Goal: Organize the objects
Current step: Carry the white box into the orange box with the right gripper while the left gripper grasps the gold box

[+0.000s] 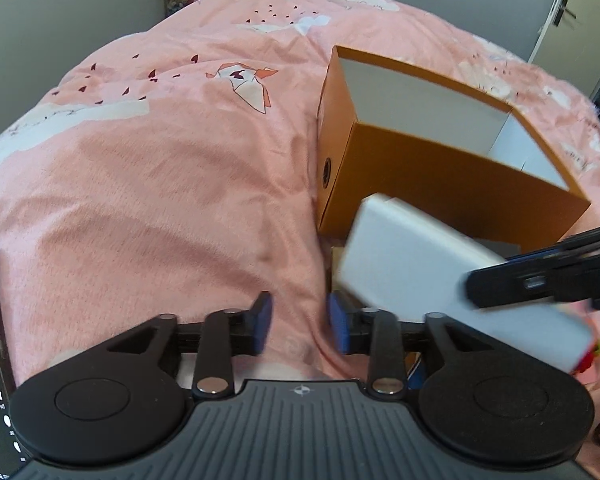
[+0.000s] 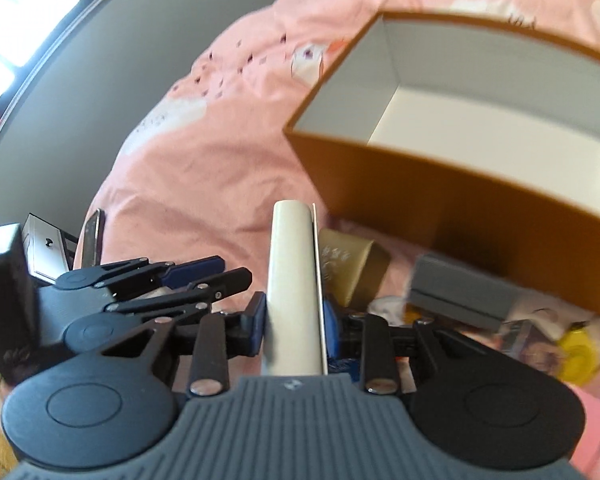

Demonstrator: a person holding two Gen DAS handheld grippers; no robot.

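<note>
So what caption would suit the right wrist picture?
Right gripper clamps a flat white box above a pink bedspread, facing an open orange cardboard box.

Pink printed duvet (image 1: 160, 184) on bed; open orange box (image 1: 440, 168), grey case (image 2: 460, 296), gold box (image 2: 356, 264) on it.

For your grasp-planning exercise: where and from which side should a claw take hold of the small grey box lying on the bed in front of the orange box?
Grip the grey box across its short width, coming from above: it lies flat, its top uncovered.
</note>
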